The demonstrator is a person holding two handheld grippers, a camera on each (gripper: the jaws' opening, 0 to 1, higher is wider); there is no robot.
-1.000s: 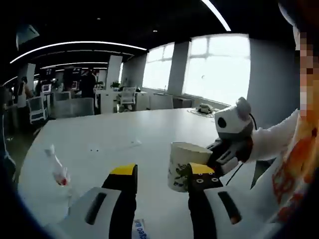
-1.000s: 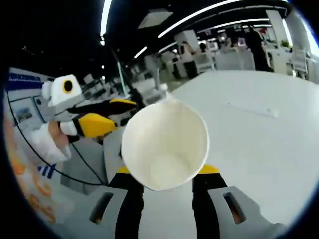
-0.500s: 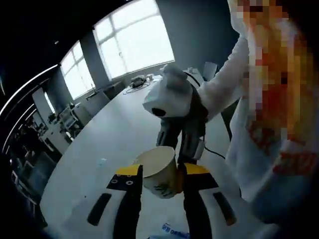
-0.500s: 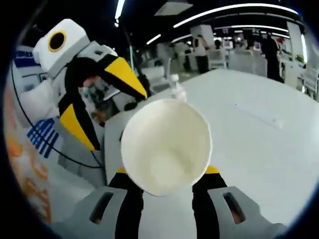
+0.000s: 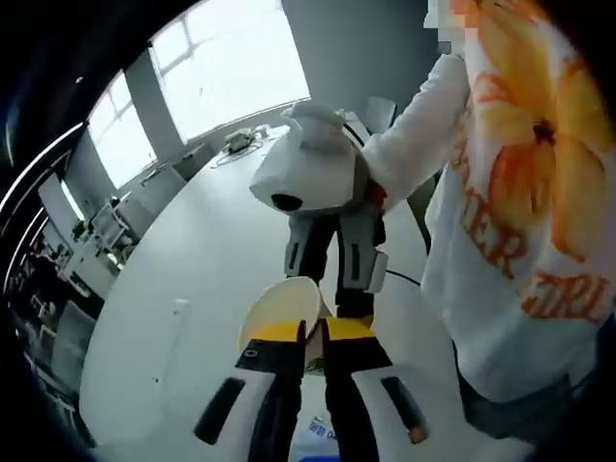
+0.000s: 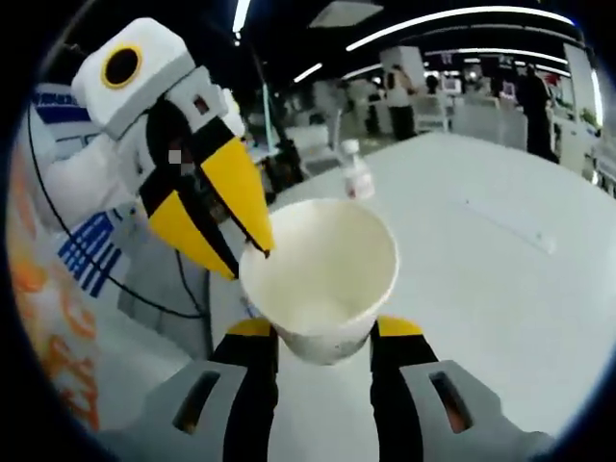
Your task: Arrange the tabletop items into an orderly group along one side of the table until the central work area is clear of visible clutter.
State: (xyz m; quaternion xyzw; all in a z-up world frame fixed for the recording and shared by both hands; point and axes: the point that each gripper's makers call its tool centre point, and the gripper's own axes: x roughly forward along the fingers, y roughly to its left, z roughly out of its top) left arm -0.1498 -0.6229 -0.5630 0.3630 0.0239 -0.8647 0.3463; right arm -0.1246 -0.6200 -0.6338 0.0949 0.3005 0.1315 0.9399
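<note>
Currently the white bench [image 6: 500, 289] is seen beyond both jaw pairs. A paper cup [image 6: 320, 274] is clamped at its base between the jaws of the right gripper [image 6: 324, 332], while the left gripper [image 5: 313, 332] has its jaws nearly together, pinching the cup's rim. The thin rim could be crushed if both pull. Compared with half a second ago, the left jaws have narrowed onto the rim. A small bottle [image 6: 356, 175] stands far ahead.

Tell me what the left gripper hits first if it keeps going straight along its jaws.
Probably the paper cup: its rim sits right at the left gripper, whose jaws look to be closing on the cup wall. Just past the cup is the right gripper, which holds it from the other side. Depth is unclear.
</note>
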